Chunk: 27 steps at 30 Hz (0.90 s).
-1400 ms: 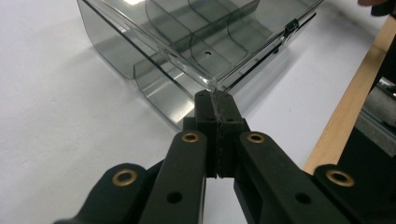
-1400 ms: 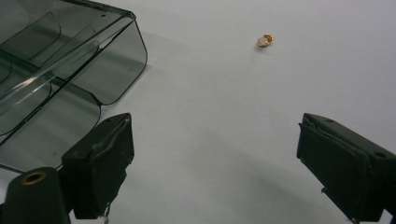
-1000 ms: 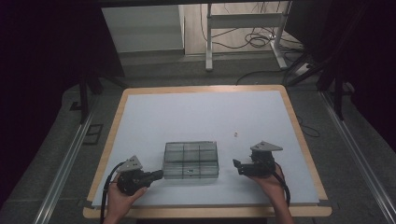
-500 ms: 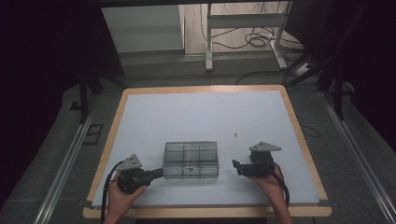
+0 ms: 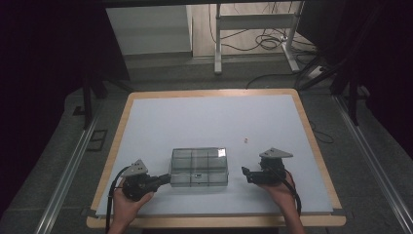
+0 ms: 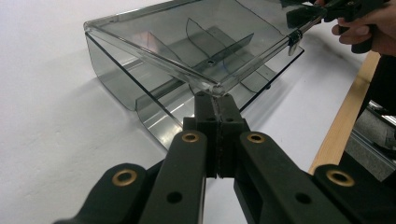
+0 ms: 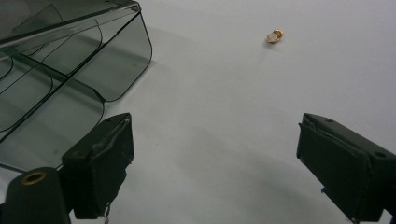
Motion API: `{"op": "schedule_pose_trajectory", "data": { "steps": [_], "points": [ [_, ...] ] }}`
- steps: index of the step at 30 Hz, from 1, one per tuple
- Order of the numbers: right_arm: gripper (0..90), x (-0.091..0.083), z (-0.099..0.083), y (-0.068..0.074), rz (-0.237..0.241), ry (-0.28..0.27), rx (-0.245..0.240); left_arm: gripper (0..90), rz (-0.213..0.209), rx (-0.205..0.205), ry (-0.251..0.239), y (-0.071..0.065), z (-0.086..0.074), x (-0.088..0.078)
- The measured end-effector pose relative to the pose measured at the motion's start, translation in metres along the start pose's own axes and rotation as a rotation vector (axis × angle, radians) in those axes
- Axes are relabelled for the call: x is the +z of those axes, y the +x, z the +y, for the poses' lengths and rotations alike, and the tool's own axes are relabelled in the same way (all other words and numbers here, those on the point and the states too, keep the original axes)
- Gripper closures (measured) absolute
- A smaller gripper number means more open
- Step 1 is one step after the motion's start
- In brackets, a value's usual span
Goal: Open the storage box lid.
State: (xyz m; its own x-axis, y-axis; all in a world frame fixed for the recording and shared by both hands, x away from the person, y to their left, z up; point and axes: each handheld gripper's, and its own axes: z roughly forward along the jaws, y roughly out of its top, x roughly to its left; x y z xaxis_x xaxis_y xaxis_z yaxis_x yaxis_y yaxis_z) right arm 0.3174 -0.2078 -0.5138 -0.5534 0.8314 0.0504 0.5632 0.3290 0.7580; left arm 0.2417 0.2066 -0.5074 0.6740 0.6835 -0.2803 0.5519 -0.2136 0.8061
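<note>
Seen from above: clear smoked-plastic compartment box (image 5: 199, 167) lying flat on white worktop (image 5: 204, 122), directly between left claw (image 5: 165, 180) and right claw (image 5: 246, 174), long axis running from one claw to the other. Divided by thin partitions into several compartments, with nothing visible in any of them; lid lifted slightly at the corner nearest the left claw. Small dark fitting visible on the box floor in the left gripper view; no brand, label or legible writing to be made out.

Left claw (image 6: 216, 100) fully closed, jaws pressed together, tips right at the rounded corner of the lid (image 6: 205, 79); whether pinching the edge or merely touching it, impossible to tell. Right claw (image 7: 212, 163) spread wide, gripping nothing, pointed toward the box's short side, with a curved box corner (image 7: 119, 60) just ahead of one jaw.

Beyond the right claw, well apart from the box: tiny gold-coloured object (image 7: 274, 36) lying loose on the worktop, too small to identify.
</note>
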Motion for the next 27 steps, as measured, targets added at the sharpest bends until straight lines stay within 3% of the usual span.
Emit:
{"op": "schedule_pose_trajectory", "data": {
  "steps": [27],
  "points": [
    [11.9,0.0015,0.0006,0.0025,0.005,0.0,0.001,90.0,0.012,0.003,-0.018,0.0025,0.0091,0.0004]
  ]
}}
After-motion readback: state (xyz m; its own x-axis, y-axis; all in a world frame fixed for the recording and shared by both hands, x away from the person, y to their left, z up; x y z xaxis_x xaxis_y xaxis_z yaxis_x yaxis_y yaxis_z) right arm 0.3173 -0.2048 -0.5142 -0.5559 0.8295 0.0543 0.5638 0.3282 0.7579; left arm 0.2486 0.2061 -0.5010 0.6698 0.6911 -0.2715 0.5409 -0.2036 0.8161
